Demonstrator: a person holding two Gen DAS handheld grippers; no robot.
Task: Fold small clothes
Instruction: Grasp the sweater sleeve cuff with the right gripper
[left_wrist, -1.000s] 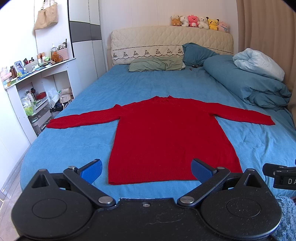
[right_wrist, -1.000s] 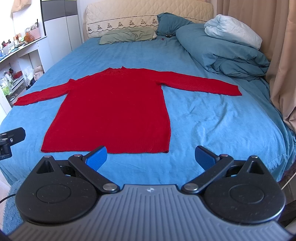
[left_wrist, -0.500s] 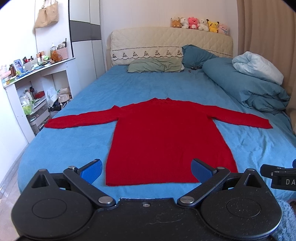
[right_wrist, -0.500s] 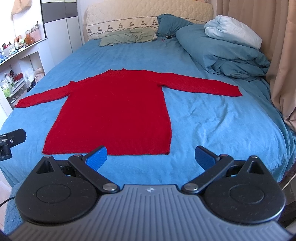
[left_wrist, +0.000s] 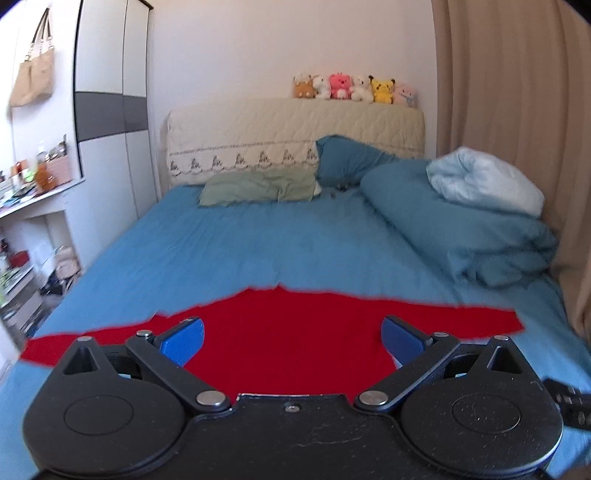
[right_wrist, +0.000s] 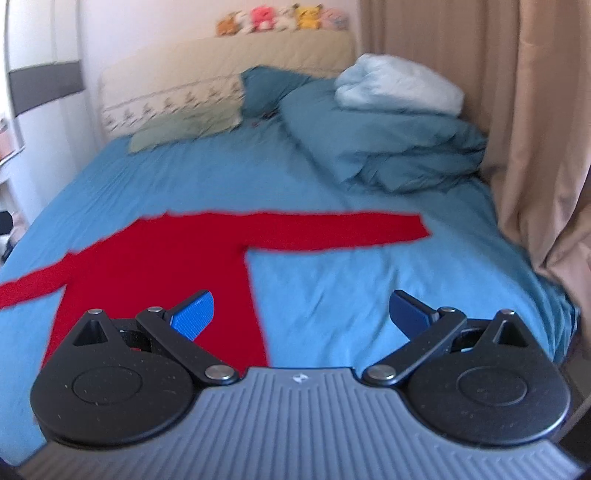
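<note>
Red sweater (left_wrist: 288, 339) flat on bed (left_wrist: 258, 243)

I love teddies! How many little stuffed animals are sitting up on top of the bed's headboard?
6, in a row on the headboard: brown, white, pink, white, yellow, pale pink. The picture is blurry, so another may hide between them.

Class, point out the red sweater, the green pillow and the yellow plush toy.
Red sweater (left_wrist: 288, 343), left wrist view, chest.
Green pillow (left_wrist: 258, 187), left wrist view, middle.
Yellow plush toy (left_wrist: 382, 89), left wrist view, body.
</note>
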